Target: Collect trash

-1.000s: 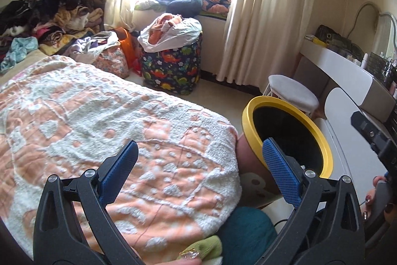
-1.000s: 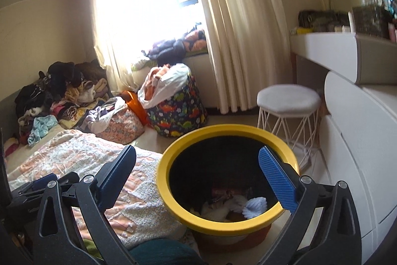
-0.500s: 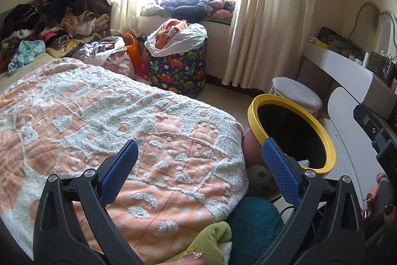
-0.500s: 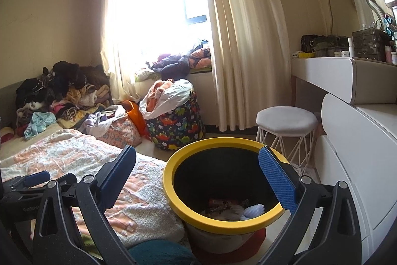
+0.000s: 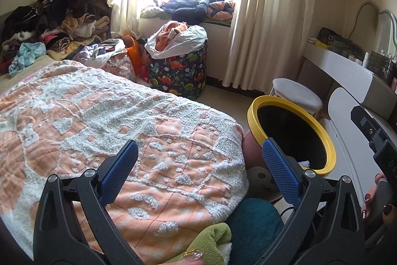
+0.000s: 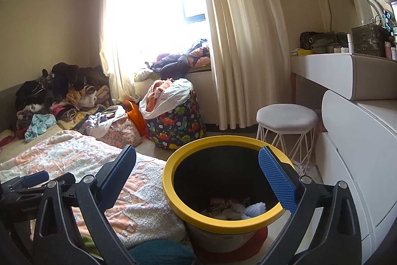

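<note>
Lower centre of the right wrist view: yellow-rimmed bin (image 6: 171, 193), black inside, standing on the floor just beside the bed edge. Trash (image 6: 238, 209) lies at the bottom — white crumpled pieces and something dark red, kinds not clear. Right gripper (image 6: 197, 176) hangs over the bin's mouth, fingers spread wide, nothing between them; the right blue pad (image 6: 278, 180) overlaps the rim in the frame, whether touching cannot be told.

Left wrist view: left gripper (image 5: 198, 168) sits above the orange-and-white blanket (image 5: 99, 116) that fills the left half of the frame, fingers wide apart, holding nothing. The bin (image 5: 255, 131) shows at right centre, partly behind the right-hand pad, with a scrap of white visible at its lower inner edge.

Background, upper left in both views: clothes pile (image 6: 57, 96) at the far end of the bed. Centre: dinosaur-print basket (image 6: 178, 126) stuffed with laundry, under the bright window and cream curtains (image 6: 238, 41). Right of centre: white stool (image 6: 287, 116), beside the white dresser (image 6: 352, 131) along the right edge, bottles and boxes on top.
</note>
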{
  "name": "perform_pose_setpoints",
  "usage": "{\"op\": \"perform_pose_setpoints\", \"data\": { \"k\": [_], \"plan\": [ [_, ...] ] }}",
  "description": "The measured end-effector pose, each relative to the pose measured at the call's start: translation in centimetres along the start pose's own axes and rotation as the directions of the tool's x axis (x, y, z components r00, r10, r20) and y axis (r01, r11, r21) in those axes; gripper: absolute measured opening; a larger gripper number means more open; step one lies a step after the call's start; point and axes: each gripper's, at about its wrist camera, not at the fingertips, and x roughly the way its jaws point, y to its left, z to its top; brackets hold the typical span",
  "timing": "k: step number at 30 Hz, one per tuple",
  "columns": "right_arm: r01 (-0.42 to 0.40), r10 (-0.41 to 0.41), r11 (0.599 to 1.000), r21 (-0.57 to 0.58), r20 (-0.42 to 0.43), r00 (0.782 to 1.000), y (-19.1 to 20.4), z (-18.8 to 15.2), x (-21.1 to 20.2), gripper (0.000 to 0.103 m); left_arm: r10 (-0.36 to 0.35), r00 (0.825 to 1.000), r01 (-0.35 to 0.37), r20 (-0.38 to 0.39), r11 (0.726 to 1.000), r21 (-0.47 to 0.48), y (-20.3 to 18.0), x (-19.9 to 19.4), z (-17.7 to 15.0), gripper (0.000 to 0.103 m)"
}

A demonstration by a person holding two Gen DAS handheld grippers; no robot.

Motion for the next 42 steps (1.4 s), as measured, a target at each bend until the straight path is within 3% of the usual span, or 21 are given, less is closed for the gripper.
{"op": "perform_pose_setpoints", "data": {
  "k": [42],
  "plan": [
    [-0.006, 0.006, 1.0, -0.001, -0.006, 1.0, 0.32, 0.16, 0.17, 0.096, 0.004, 1.0, -0.004, 0.02, 1.0, 0.004, -0.21, -0.24, 0.18, 0.092]
  ]
}}
